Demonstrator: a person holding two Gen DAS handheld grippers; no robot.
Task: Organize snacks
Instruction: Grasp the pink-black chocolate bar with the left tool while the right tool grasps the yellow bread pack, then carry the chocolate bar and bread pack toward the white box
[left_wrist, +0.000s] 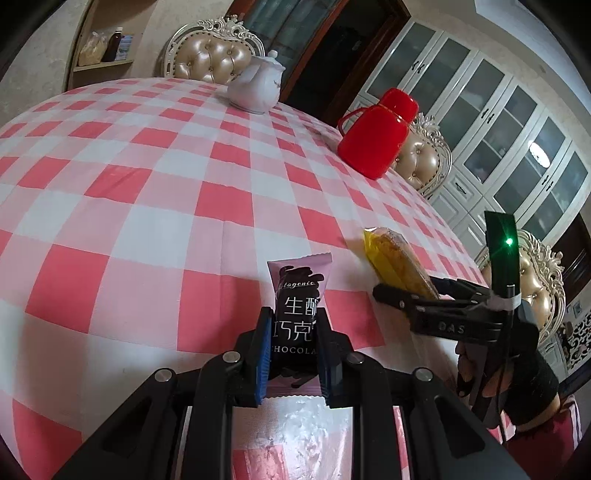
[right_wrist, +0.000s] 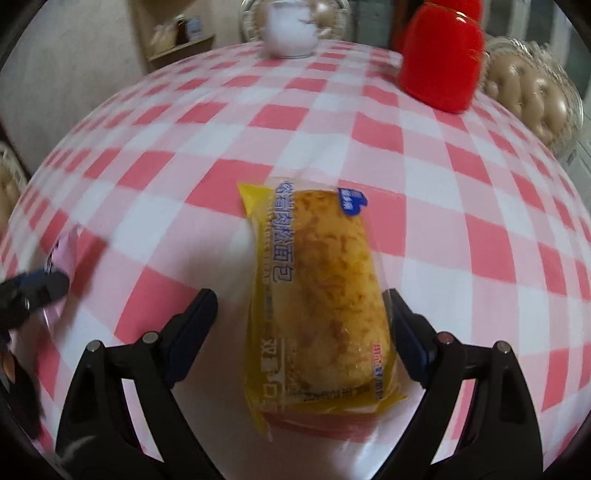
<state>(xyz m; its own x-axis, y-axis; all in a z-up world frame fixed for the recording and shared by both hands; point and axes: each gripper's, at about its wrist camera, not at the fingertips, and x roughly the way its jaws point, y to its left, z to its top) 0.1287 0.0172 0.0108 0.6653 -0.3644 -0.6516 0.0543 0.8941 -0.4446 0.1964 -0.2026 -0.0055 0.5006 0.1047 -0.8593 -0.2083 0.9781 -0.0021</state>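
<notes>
Jaws over checked tablecloth (right_wrist: 332, 122)

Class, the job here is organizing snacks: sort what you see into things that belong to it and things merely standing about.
Belongs to the job:
chocolate packet
bread packet

Standing about:
white teapot
red flask
checked tablecloth

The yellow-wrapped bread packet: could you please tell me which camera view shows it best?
The right wrist view: the bread packet lies full length on the checked tablecloth, its print showing, between the right tool's open jaws. The left wrist view shows only its far end, edge-on beyond that tool.
</notes>
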